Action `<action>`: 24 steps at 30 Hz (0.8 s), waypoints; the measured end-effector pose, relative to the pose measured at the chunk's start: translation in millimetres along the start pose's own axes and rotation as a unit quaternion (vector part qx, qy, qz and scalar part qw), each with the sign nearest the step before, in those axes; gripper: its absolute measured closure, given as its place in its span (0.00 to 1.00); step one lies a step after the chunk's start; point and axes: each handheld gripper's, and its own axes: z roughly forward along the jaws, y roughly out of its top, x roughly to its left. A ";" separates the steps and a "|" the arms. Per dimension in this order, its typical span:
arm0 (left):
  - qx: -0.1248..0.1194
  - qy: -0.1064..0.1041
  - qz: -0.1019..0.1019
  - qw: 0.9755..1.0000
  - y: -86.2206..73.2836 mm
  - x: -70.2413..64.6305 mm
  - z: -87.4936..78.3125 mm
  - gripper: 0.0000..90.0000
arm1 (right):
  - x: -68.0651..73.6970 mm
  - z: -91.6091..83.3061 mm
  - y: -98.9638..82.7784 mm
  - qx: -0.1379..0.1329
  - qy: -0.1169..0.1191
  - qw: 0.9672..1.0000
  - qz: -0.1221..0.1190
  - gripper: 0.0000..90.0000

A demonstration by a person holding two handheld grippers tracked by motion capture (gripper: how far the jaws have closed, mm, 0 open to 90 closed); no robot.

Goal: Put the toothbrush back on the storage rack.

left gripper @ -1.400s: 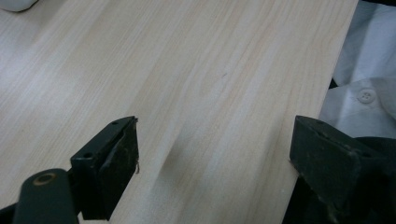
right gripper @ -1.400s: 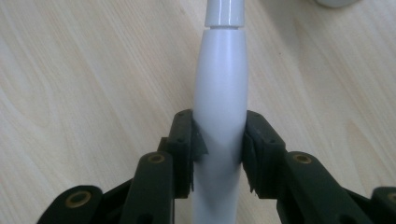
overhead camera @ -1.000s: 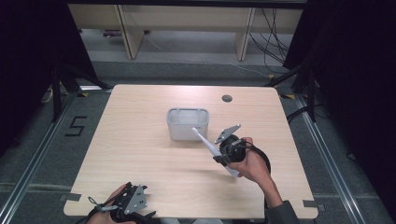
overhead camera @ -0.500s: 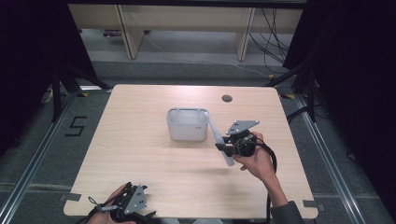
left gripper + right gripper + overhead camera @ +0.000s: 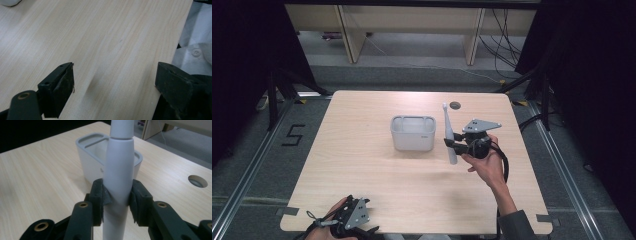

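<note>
A white electric toothbrush (image 5: 448, 134) stands nearly upright in the air just right of a grey holder tub (image 5: 413, 132). My right gripper (image 5: 453, 145) is shut on its handle, jaws pointing left toward the tub. In the right gripper view both pads (image 5: 101, 195) press the thick white handle (image 5: 119, 175), and the tub (image 5: 90, 157) with its compartments lies just behind it. My left gripper (image 5: 362, 231) rests at the table's front edge; in the left gripper view its jaws stand wide apart with only bare wood (image 5: 110, 50) between them.
A round cable hole (image 5: 455, 105) sits in the tabletop behind the toothbrush. The wooden table (image 5: 362, 170) is bare around the tub. A person's white shirt (image 5: 195, 52) lies past the table edge in the left gripper view. Shelving legs and cables stand beyond the far edge.
The right gripper has swung the toothbrush from a slant to nearly upright and carried it slightly up, beside the tub's right side. The left gripper has stayed still.
</note>
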 end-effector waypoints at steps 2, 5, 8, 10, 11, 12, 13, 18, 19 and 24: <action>-0.001 0.001 -0.002 1.000 -0.4 0.1 0.6 0.17 | -2.7 0.6 1.8 -0.010 -0.003 1.000 0.004 0.74; -0.001 -0.001 -0.003 1.000 0.4 -0.1 -0.7 0.17 | -3.4 2.2 4.9 -0.014 -0.005 1.000 0.021 0.74; -0.001 0.001 -0.002 1.000 -0.2 0.2 0.4 0.17 | -3.9 3.9 10.5 -0.025 -0.014 0.999 0.024 0.74; -0.001 0.000 -0.002 1.000 0.4 0.1 -0.7 0.17 | -4.6 5.8 13.9 -0.034 -0.013 0.999 0.027 0.74; 0.000 -0.001 -0.001 1.000 0.4 0.0 -0.8 0.17 | -3.9 5.1 16.0 -0.029 -0.013 0.999 0.033 0.74; -0.001 -0.001 0.000 1.000 0.2 0.1 -0.3 0.17 | -5.0 6.8 17.9 -0.038 -0.013 0.999 0.027 0.74; -0.001 0.001 0.000 1.000 -0.1 0.3 0.1 0.17 | -4.7 6.9 20.0 -0.037 -0.012 0.999 0.030 0.74; 0.004 0.006 0.001 1.000 0.2 0.1 -0.6 0.17 | -6.1 10.9 30.4 -0.051 -0.007 0.998 0.034 0.74; 0.001 0.000 -0.001 1.000 0.0 0.2 -0.7 0.17 | -6.1 10.9 30.4 -0.051 -0.007 0.998 0.034 0.74; 0.005 0.009 0.002 1.000 0.3 -0.3 -0.9 0.17 | -4.4 13.3 39.7 -0.061 -0.005 0.997 0.043 0.74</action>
